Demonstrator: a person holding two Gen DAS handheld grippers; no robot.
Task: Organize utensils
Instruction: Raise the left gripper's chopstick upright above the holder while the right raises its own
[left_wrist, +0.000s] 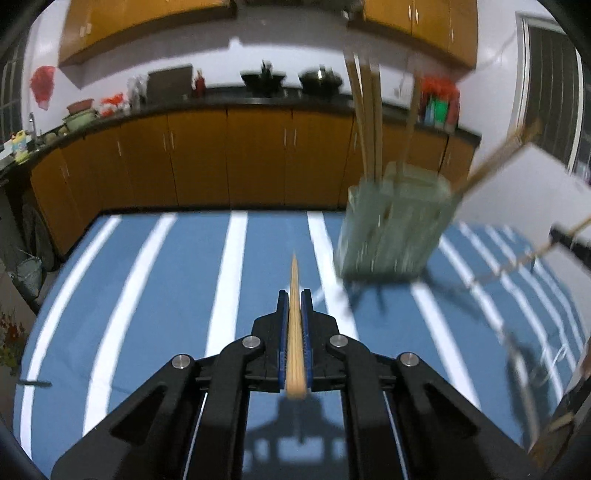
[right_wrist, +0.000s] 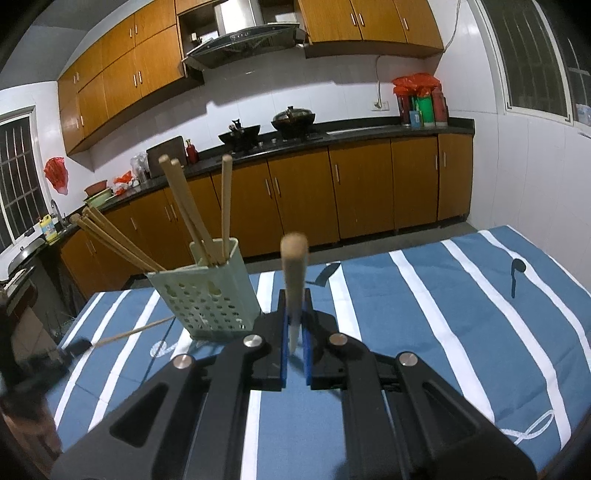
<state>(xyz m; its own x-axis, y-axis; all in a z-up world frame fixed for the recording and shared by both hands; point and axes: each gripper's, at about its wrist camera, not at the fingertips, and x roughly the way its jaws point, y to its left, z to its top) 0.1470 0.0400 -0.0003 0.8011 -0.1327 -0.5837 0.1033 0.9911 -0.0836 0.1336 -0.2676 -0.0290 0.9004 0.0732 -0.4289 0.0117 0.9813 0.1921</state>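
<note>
Blue striped cloth covers the table below both grippers. Only the right wrist view shows the green holder sharply, ahead-left of the right gripper, which pinches a wooden-handled utensil. Left gripper clamps one chopstick.

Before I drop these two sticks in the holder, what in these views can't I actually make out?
- Left wrist view: the utensil holder and its chopsticks are motion-blurred; slots unreadable.
- Left wrist view: the far end of the chopstick in the left gripper is foreshortened; length unclear.
- Right wrist view: the stick in the right gripper is blurred near the lens; its lower end fades.
- Right wrist view: the holder's inside is hidden by its wall.
</note>
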